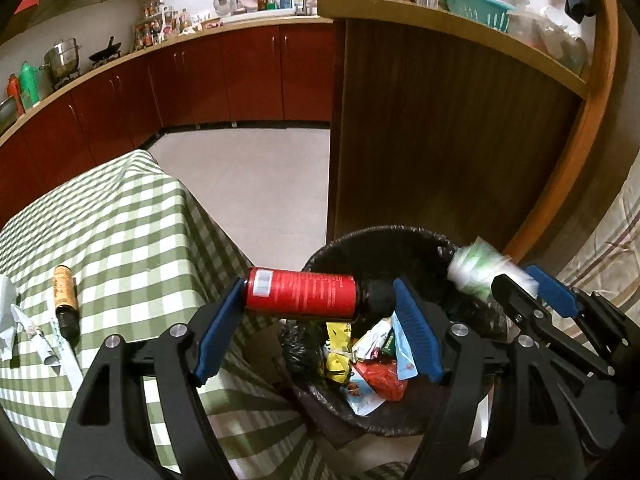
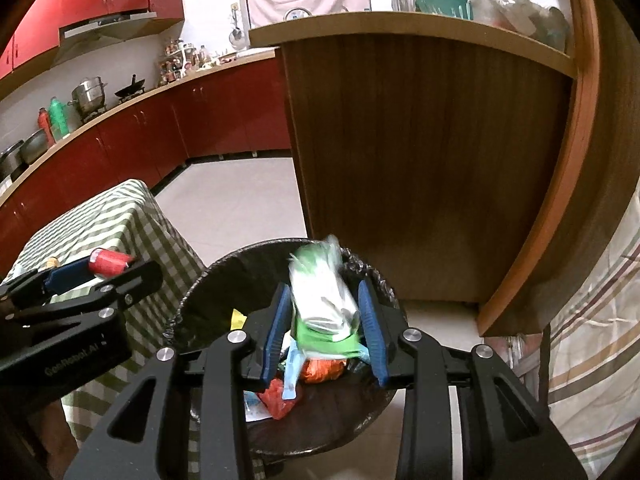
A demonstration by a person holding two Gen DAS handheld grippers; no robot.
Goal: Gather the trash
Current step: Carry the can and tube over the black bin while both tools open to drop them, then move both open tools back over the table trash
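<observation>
The left gripper pinches a red can between its two blue fingers; the can lies sideways, with its black cap touching the finger nearer the bin and its flat end touching the other one; it hangs right over the near edge of the trash bin, partly above the corner of the desk. The right gripper pinches a green and white packet between its blue fingers; the packet looks blurry, so its words cannot be read; it stands up tall and sits right above the open mouth of the bin.

The bin stands on the floor, just beside the desk; it has a black bag inside; at the bottom lie other scraps: a yellow wrapper, a red wrapper and a light blue packet, all heaped together.

The desk wears a green and white checked cloth; on it lies a brown tube with a dark end, on its side; next to it are crumpled white papers; these sit well apart from the bin.

Behind the bin stands a tall wooden counter; a green basket rests on its top; far back, red cupboards run along the wall, with a shiny pot above them.
</observation>
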